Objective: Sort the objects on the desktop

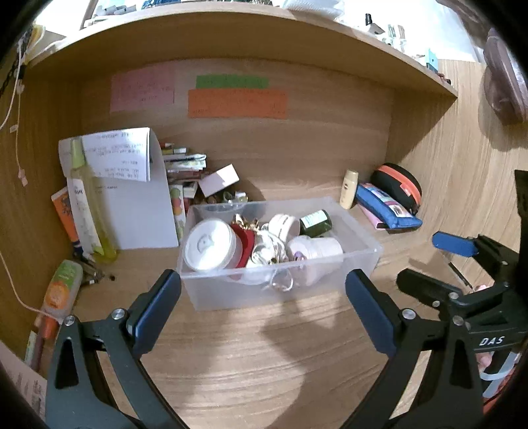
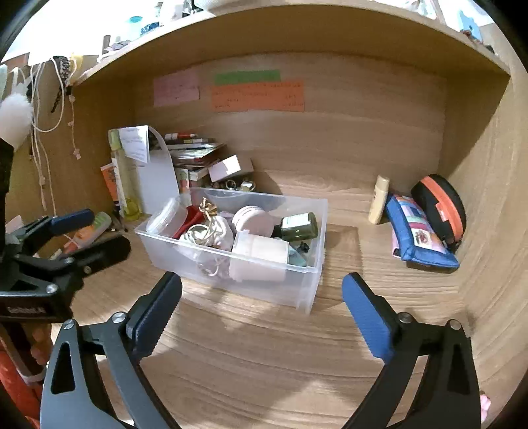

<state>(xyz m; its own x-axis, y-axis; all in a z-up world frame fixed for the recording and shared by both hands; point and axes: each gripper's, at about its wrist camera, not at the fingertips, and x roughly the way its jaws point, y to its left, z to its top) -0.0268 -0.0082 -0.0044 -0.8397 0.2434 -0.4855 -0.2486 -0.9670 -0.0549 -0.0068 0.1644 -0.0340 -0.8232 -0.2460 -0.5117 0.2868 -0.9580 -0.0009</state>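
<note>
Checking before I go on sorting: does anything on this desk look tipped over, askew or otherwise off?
Nothing is spilled or broken. In the clear bin, the green bottle and the white cup lie on their sides. At the back left, a curled paper sheet droops over the tall yellow bottle. Both tongs are open and empty.

Desk: wood-grain, lower frame | back panel: same wood, centre | shelf: spanned across the top | bright light: seen above shelf
</note>
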